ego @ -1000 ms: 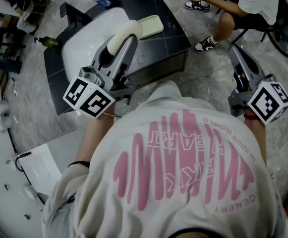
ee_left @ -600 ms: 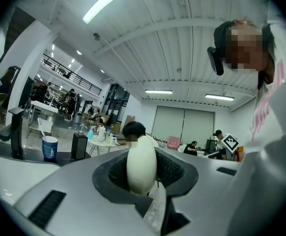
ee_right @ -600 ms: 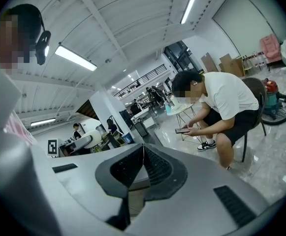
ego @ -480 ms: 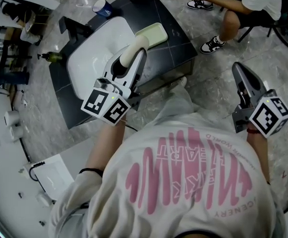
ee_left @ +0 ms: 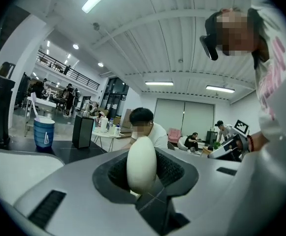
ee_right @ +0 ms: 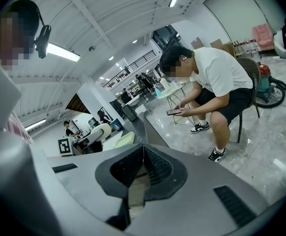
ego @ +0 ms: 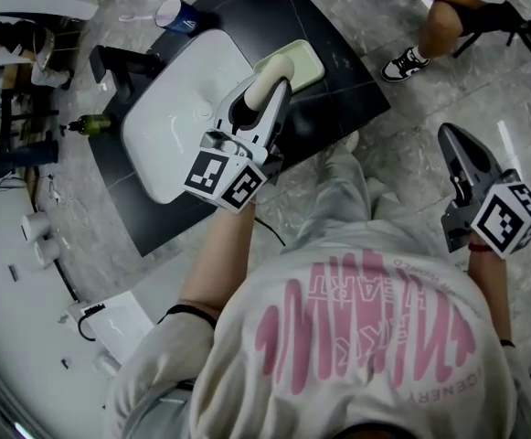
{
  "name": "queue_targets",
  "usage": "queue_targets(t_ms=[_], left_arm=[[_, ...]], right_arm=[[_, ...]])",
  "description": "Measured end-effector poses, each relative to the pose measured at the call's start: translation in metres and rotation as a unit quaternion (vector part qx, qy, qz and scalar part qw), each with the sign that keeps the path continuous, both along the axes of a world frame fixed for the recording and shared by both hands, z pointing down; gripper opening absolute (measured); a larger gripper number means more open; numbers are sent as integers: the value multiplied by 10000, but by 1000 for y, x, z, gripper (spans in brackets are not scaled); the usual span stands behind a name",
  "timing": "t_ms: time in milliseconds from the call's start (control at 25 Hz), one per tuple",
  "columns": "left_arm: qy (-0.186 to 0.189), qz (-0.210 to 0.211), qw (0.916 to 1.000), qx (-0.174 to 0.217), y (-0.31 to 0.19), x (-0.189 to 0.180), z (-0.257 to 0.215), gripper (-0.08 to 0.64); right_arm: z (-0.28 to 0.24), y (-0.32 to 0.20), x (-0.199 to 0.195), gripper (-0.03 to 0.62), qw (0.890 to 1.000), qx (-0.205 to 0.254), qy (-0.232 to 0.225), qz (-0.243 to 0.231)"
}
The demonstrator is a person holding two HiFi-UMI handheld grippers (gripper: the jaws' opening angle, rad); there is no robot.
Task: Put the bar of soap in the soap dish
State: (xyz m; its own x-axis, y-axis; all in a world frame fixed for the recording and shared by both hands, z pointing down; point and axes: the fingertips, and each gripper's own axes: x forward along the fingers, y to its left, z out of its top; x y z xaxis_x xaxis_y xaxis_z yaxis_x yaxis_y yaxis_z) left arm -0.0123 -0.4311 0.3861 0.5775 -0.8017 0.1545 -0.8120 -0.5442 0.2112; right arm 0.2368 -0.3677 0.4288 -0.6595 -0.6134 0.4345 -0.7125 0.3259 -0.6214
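My left gripper (ego: 270, 87) is shut on a cream oval bar of soap (ego: 271, 79), which stands on end between the jaws in the left gripper view (ee_left: 142, 163). In the head view the soap hangs over the left end of the pale green soap dish (ego: 303, 60). The dish lies on the dark counter (ego: 338, 99), right of the white sink (ego: 169, 117). My right gripper (ego: 450, 135) is held off to the right over the floor. Its jaws meet with nothing between them (ee_right: 142, 150). The right gripper view also shows the dish (ee_right: 125, 140) far off.
A black faucet (ego: 119, 62) stands at the sink's far left, with a blue cup (ego: 171, 13) behind it. A person (ee_right: 206, 77) sits on a chair beyond the counter's right end. A bottle (ego: 87, 123) and paper rolls (ego: 38, 236) lie on the floor to the left.
The left gripper has carried the soap forward and down, from over the sink's rim to the dish's left end. The right gripper has sunk a little and stays shut.
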Motion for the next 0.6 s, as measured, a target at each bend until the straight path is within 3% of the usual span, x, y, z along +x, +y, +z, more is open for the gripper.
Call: queue_targets(t_ms=[320,600], left_arm=[[-777,289,9963,-232,-23,0,39,112],[-792,684,9937,-411,-36,-1,61,112]], right_arm=[[15,-12,-18,17,9997,-227,77,-59],[23,-22,-27,17,9995,-298,74,33]])
